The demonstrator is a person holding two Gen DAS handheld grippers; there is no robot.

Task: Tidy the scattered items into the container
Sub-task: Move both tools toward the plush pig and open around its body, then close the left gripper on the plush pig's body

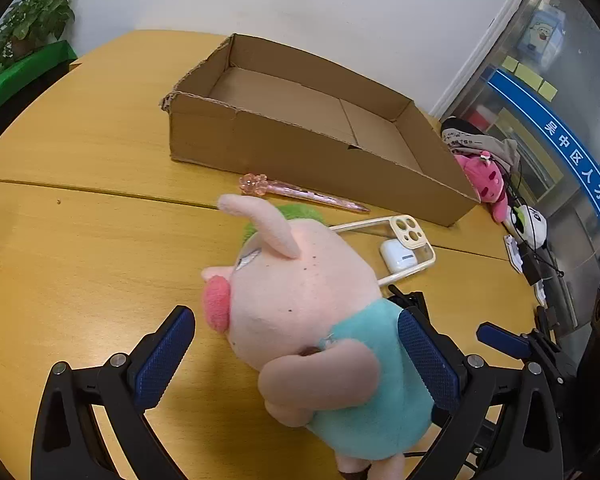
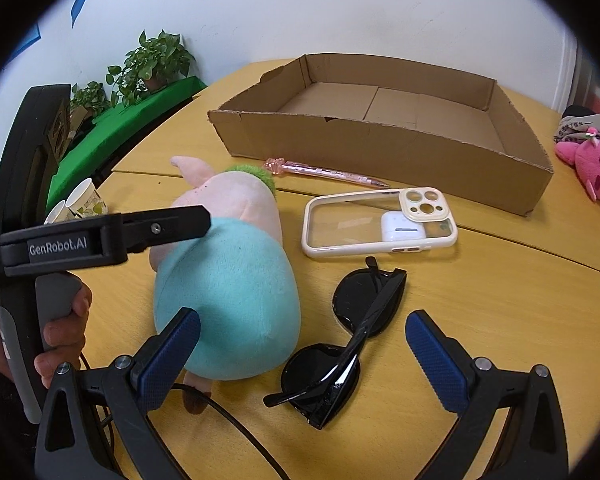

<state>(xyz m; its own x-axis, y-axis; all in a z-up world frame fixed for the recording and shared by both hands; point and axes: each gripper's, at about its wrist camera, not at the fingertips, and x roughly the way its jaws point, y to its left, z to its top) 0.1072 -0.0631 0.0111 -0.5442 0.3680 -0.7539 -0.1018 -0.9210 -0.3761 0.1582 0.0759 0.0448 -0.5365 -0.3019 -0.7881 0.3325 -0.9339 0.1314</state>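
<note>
Pink plush pig in a teal shirt (image 1: 300,304) lies on the yellow wooden table (image 1: 80,240), between the spread blue-padded jaws of the left gripper (image 1: 296,332). Right pad touches the teal shirt; left pad stands clear of the snout. Jaws wide, not clamped. In the right wrist view the left gripper's black arm crosses over the pig's back.

Right gripper (image 2: 302,330) jaws released, wide apart, holding nothing. Black folded sunglasses (image 2: 340,340) lie on the table between its pads, apart from both. Left pad sits just beside the pig's teal rump.

Beyond: cream-rimmed clear phone case (image 2: 380,220) with white earbud case (image 2: 402,230) inside it, pink crystal pen (image 2: 324,172), and shallow open cardboard box (image 2: 380,148).
</note>
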